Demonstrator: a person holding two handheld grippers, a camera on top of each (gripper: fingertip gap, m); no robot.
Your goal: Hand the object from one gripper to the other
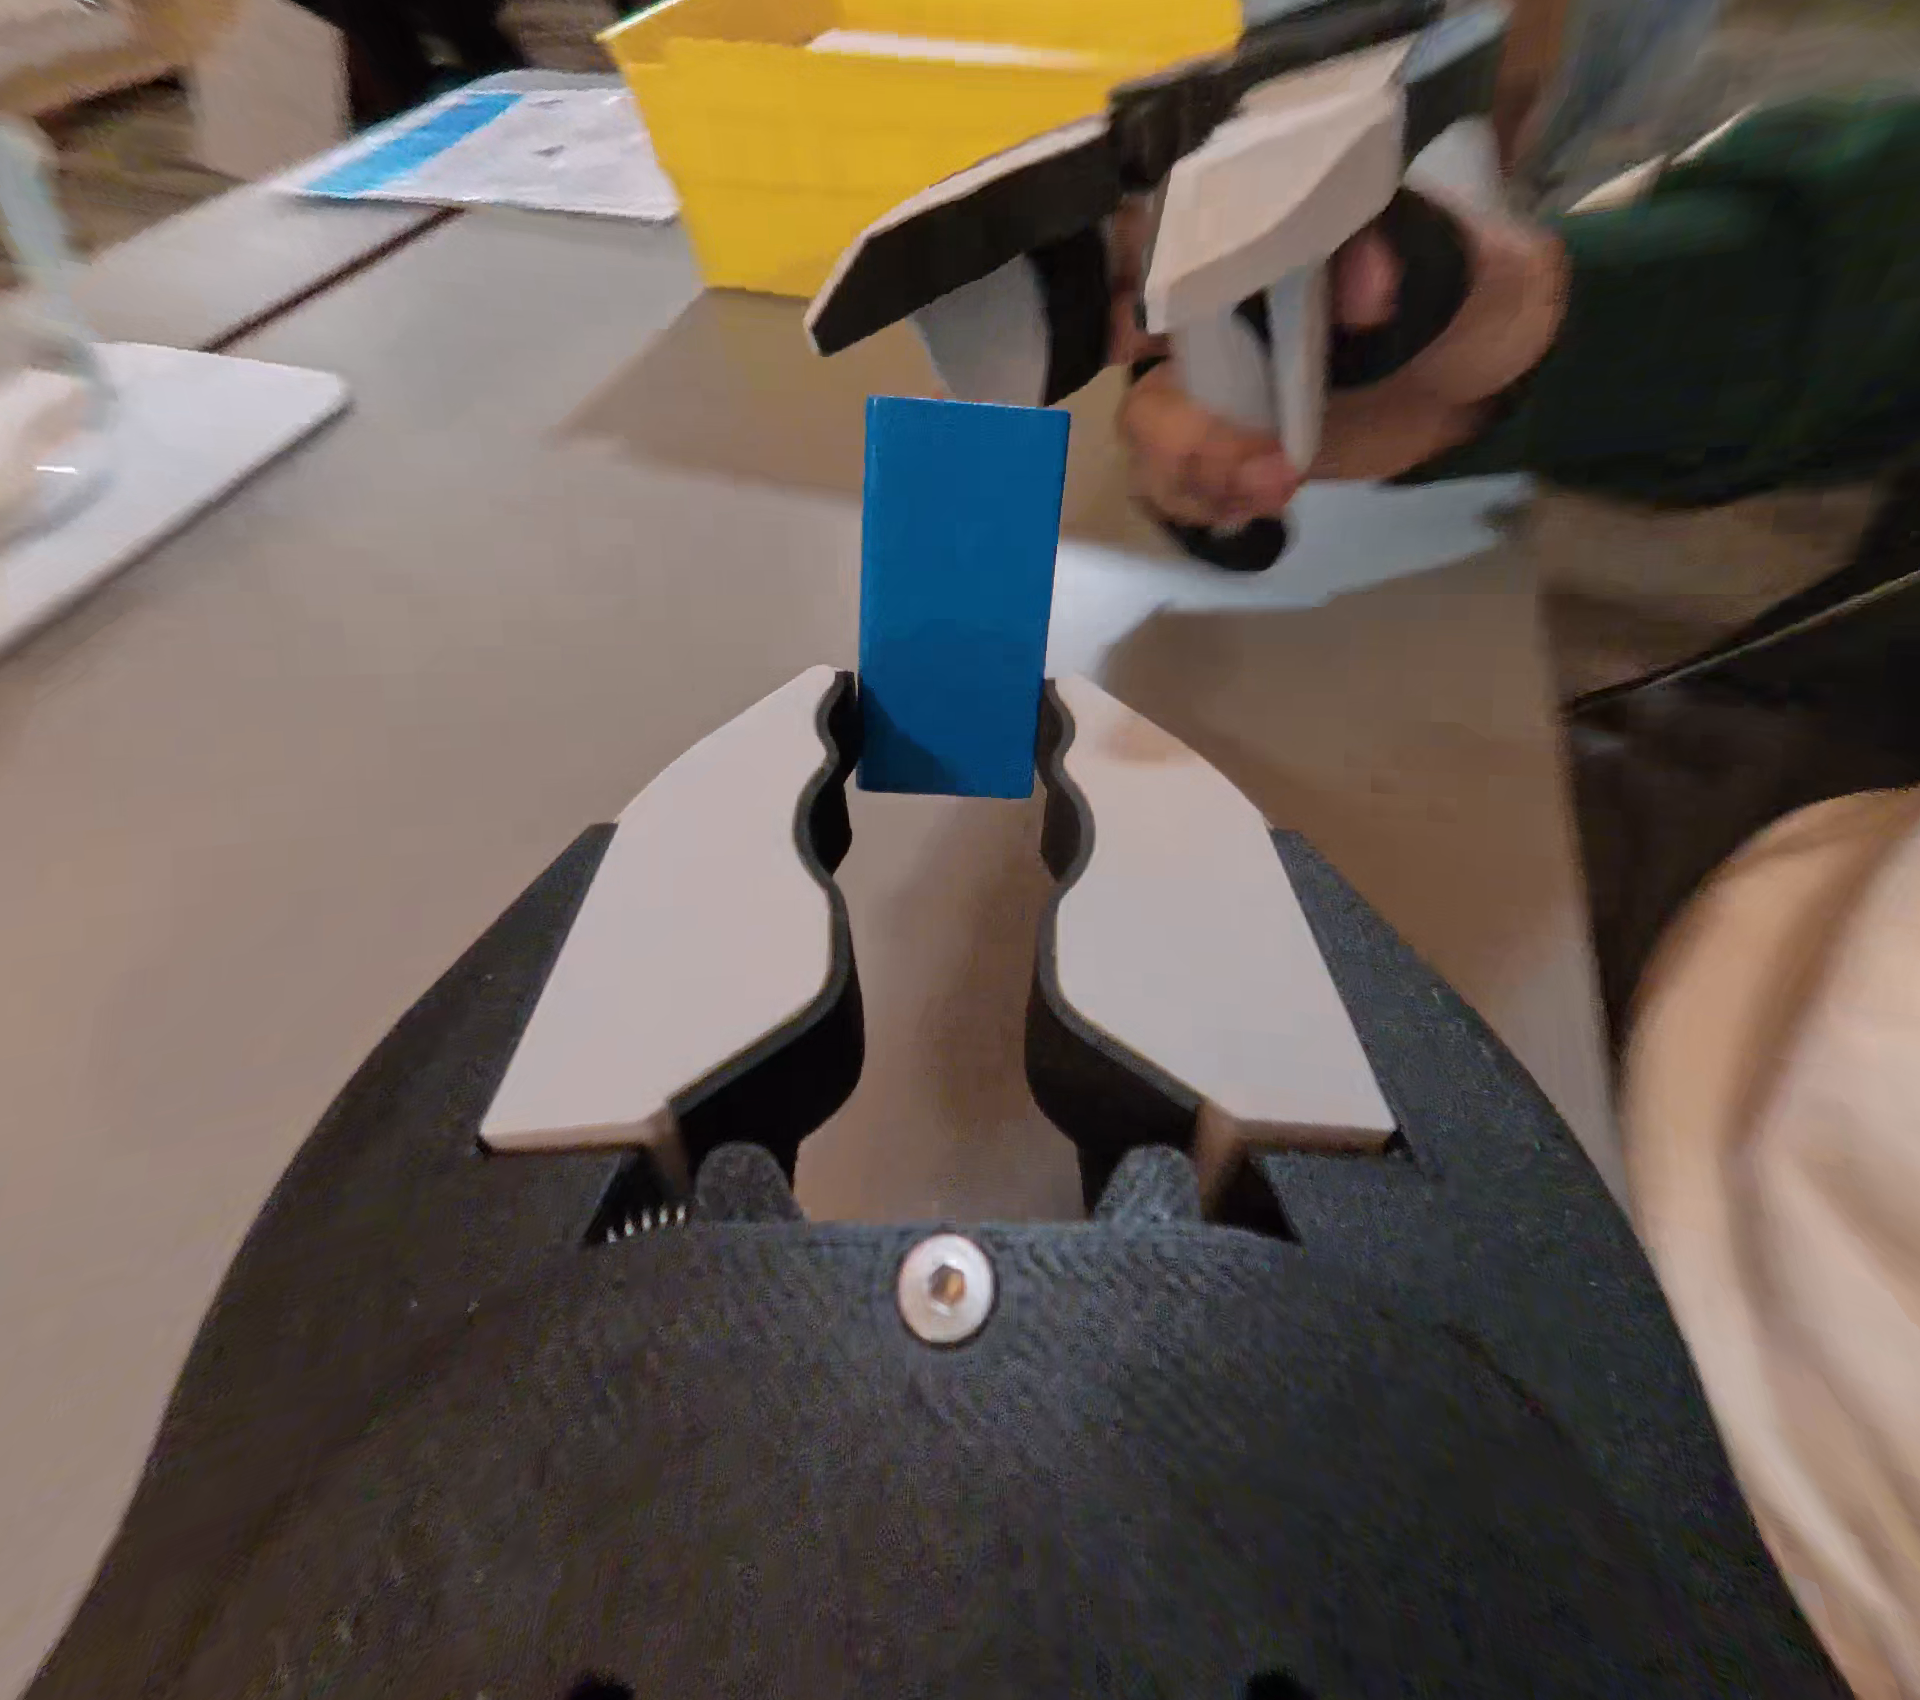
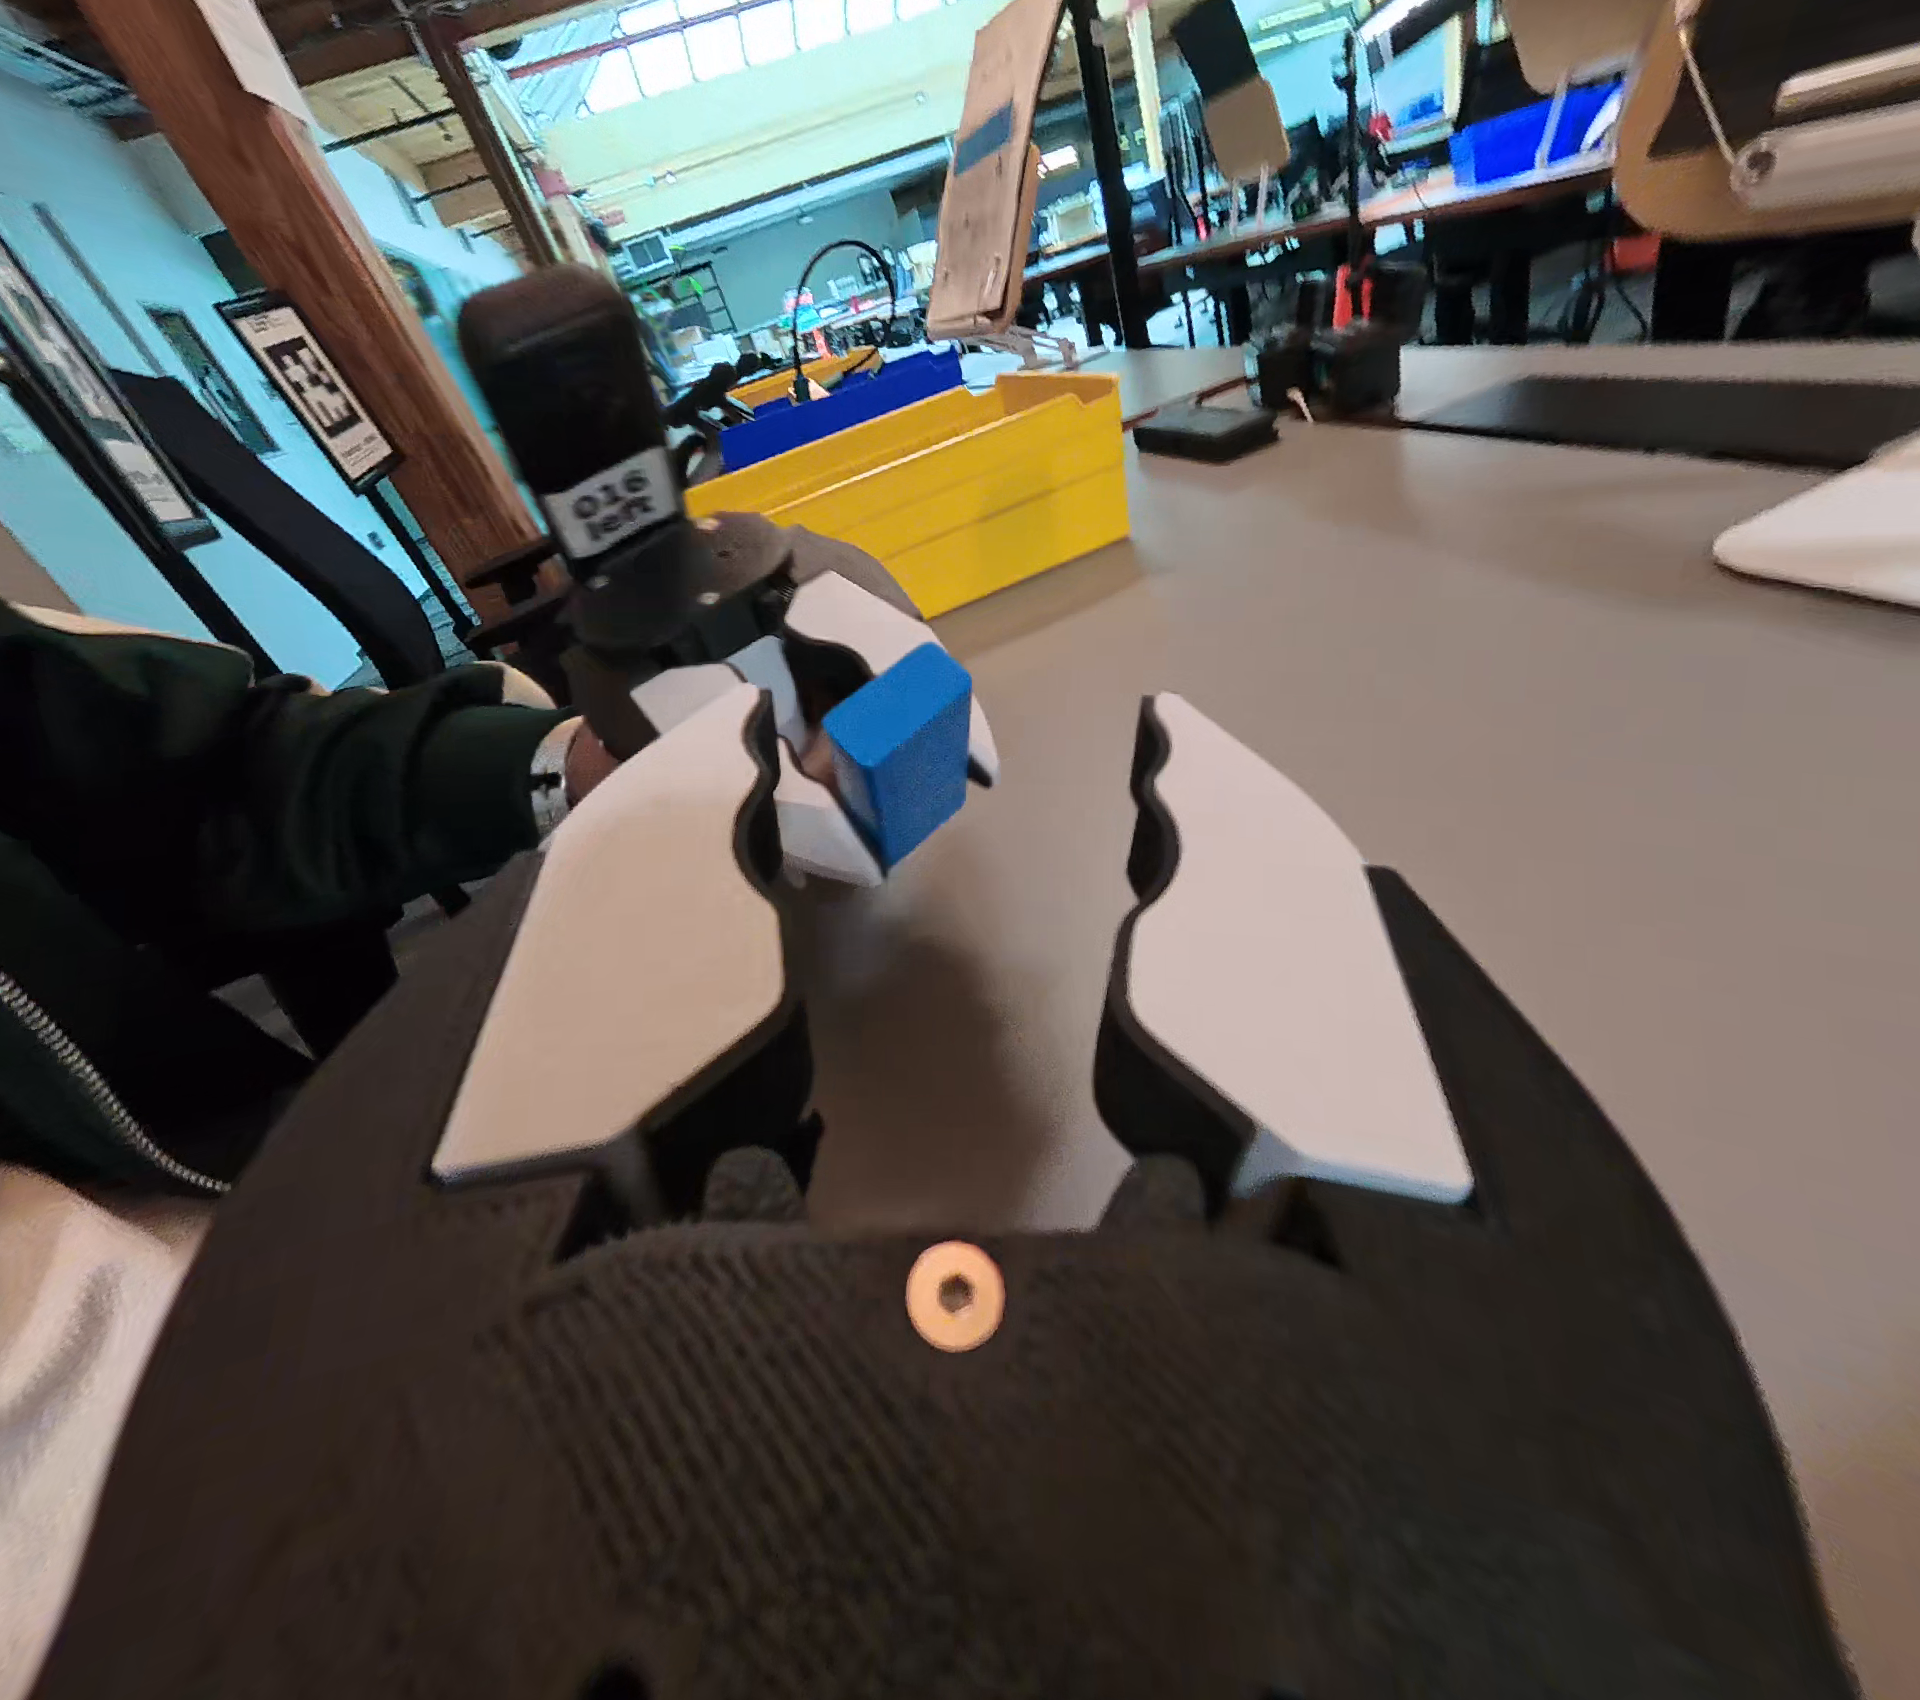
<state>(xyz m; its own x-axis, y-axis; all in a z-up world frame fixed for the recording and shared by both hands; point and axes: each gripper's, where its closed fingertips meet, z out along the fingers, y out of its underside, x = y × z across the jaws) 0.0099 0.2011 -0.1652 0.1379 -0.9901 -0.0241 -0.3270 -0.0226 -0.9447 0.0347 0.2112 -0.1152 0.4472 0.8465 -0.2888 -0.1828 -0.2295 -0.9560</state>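
Blue block point(image 1: 956, 601) clamped at its near end between the tips of the left gripper point(image 1: 948, 715), standing out forward beyond the fingers, far end free. Left jaws closed onto the block's two narrow sides, nothing else touched.

Right gripper point(image 2: 956, 803) spread wide, holding nothing, fingers apart with bare table point(image 2: 1455, 715) showing through the gap. Same block point(image 2: 902, 751) seen ahead and left of its gap, just past the left fingertip point(image 2: 717, 777), not yet between the fingers. In the left wrist view, right gripper point(image 1: 935, 300) just above and beyond the block's free end, blurred, apart from it.

Yellow bin point(image 1: 883, 123) farther ahead, well apart. Open tabletop below and to either side.
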